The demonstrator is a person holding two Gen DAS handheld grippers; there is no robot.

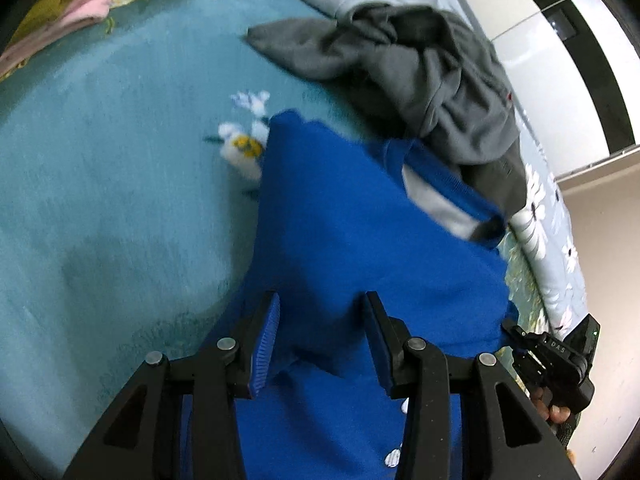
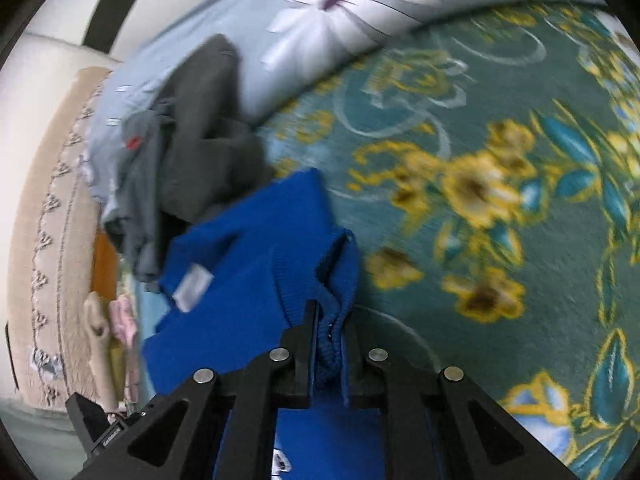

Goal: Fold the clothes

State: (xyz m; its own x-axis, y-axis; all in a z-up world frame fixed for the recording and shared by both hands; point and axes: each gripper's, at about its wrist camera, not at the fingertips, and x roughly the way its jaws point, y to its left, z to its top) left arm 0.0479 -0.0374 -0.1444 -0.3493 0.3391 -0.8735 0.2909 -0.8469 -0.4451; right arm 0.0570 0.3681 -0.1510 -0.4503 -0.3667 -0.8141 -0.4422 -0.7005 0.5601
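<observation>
A bright blue knit sweater [image 1: 352, 240] lies on a teal floral blanket [image 1: 120, 168], its white neck label [image 1: 436, 204] showing. My left gripper [image 1: 322, 308] is open, its jaws spread over the blue fabric with nothing clamped. In the right wrist view the sweater [image 2: 248, 264] is bunched, and my right gripper [image 2: 329, 320] is shut on its ribbed edge [image 2: 332, 344]. The right gripper also shows in the left wrist view [image 1: 560, 356], at the sweater's right side.
A crumpled dark grey garment [image 1: 420, 72] lies just beyond the sweater, also in the right wrist view [image 2: 200, 132]. A pale daisy-print duvet [image 2: 340, 12] borders the blanket. Pink and yellow clothes [image 1: 80, 4] lie far left. A beige rug [image 2: 52, 220] covers the floor.
</observation>
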